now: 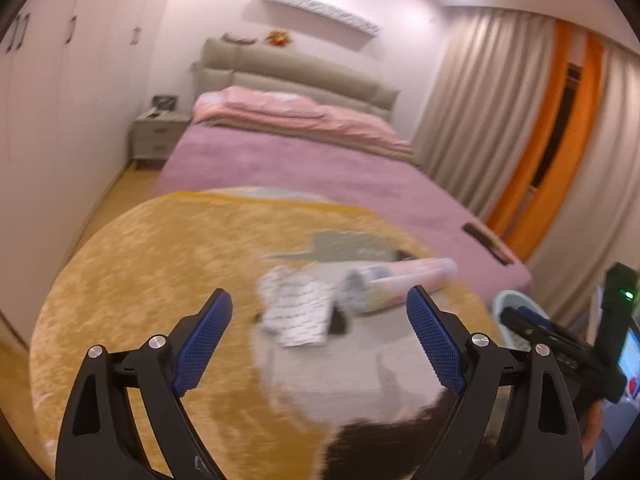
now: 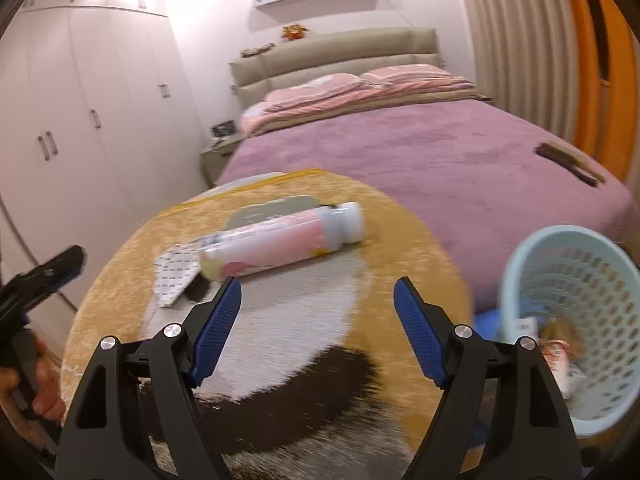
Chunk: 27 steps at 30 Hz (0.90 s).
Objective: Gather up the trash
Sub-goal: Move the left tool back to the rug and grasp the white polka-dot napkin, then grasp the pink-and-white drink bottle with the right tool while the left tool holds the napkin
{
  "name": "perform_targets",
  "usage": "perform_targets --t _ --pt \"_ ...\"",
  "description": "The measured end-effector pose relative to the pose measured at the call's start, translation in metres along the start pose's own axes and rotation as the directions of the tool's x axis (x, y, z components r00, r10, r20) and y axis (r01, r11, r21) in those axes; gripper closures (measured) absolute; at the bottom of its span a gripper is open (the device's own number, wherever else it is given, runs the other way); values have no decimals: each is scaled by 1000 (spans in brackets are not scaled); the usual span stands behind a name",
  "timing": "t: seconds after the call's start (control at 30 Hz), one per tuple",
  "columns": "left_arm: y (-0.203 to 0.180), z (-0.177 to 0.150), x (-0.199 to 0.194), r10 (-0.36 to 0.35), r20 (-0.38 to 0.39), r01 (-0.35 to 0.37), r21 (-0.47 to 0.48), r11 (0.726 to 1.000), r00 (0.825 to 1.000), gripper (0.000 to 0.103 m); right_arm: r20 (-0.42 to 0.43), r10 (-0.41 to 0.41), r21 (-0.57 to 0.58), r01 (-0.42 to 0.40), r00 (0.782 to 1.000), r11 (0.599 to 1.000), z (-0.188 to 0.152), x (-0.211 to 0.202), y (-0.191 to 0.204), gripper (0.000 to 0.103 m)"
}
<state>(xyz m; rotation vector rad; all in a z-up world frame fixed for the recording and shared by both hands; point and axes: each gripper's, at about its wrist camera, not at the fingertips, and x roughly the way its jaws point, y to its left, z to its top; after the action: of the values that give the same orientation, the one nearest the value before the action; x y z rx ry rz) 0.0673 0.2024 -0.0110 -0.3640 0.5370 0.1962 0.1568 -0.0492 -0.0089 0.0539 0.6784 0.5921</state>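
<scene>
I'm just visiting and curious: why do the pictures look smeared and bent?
Left wrist view: motion blur smears the bottle and patterned wrapper; the left claw stays sharp. Right wrist view: the basket is blurred, and the fisheye lens bows the wardrobe. Warm indoor light tints both.

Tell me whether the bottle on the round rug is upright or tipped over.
Tipped over: the bottle lies on its side on the rug, white cap toward the bed, beside a blister pack.
</scene>
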Motion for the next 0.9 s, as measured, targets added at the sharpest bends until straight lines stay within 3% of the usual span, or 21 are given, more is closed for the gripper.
perform_targets --t 0.13,0.33,0.47,0.63,0.7,0.77,0.9 --pt "15 -2 23 23 -82 -22 7 1000 996 17 -26 1 -12 -1 1000 1000 -8 16 6 28" --pt "-7 -10 60 10 -153 3 83 997 988 18 -67 -16 -5 16 998 1000 -11 30 3 28" --pt "-16 -16 90 51 -203 -24 132 991 978 18 -92 -8 11 9 996 1000 -10 34 -1 28" --pt "-14 -25 112 123 -246 -81 174 981 961 38 -107 -4 -5 4 994 1000 -7 36 1 28" --pt "-11 -24 109 115 -240 -78 157 984 964 41 -94 -24 -41 20 995 999 0 37 5 28" --pt "-5 -24 108 104 -235 -75 132 988 967 51 -72 -40 -73 34 997 997 15 37 7 28" --pt "5 -22 102 76 -222 -60 75 995 972 63 -43 -17 -85 13 999 996 50 48 4 28"
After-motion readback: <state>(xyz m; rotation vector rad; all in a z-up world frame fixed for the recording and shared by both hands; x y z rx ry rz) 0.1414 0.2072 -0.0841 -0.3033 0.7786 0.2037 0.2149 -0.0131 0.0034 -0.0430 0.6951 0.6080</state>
